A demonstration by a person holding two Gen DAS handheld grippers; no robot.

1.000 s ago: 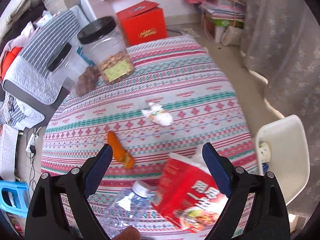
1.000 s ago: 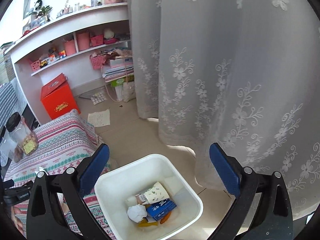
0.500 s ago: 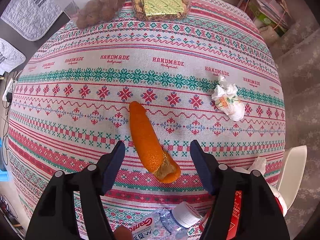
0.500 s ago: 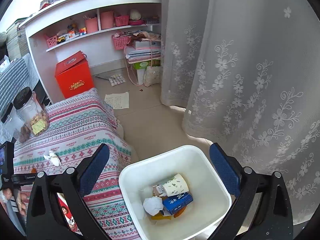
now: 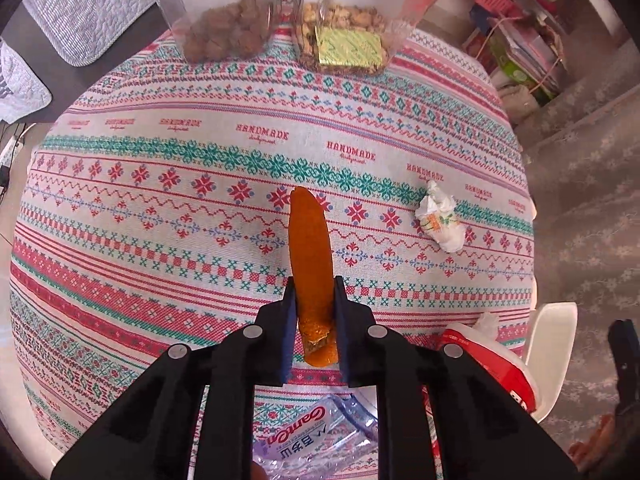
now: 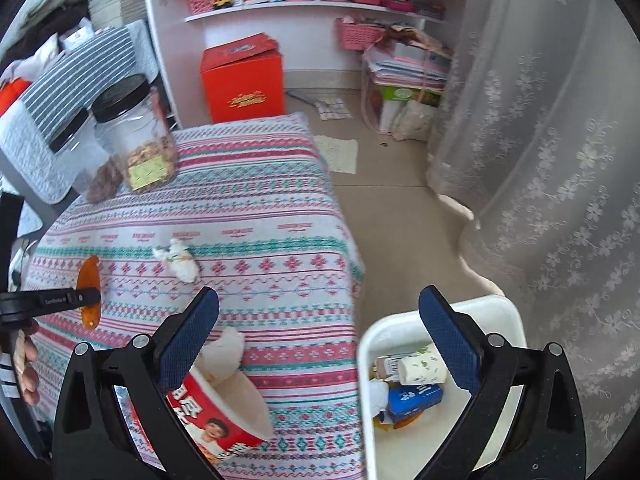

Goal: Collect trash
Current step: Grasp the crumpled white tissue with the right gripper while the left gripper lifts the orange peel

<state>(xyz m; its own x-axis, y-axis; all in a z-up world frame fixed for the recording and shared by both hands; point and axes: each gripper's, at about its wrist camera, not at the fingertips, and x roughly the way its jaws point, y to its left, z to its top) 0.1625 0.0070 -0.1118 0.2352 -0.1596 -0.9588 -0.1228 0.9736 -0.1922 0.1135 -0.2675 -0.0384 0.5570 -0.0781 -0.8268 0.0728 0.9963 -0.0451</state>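
- Right now my left claw [image 5: 314, 308] is clamped on the near end of the orange peel [image 5: 310, 248], which lies on the patterned surface [image 5: 160, 216] with most of its length sticking out past the tips
- My right claw [image 6: 318, 332] hangs with its jaws wide apart and nothing between them, over the gap between the surface edge and the white bin [image 6: 404, 328]
- Risk as I judge it: the grip sits on one soft, curled end, so the peel could bend, tear or slip out on the lift and drop short of the bin
- Carrying it across, I could also knock the red noodle cup [image 6: 216, 412] or the crushed water bottle [image 5: 316, 436]
- That bin holds a paper cup, a blue carton, a white wad and something orange
- Two clear jars [image 5: 340, 28] at the far edge hold nuts and brown lumps; a crumpled tissue [image 5: 440, 220] waits on the surface
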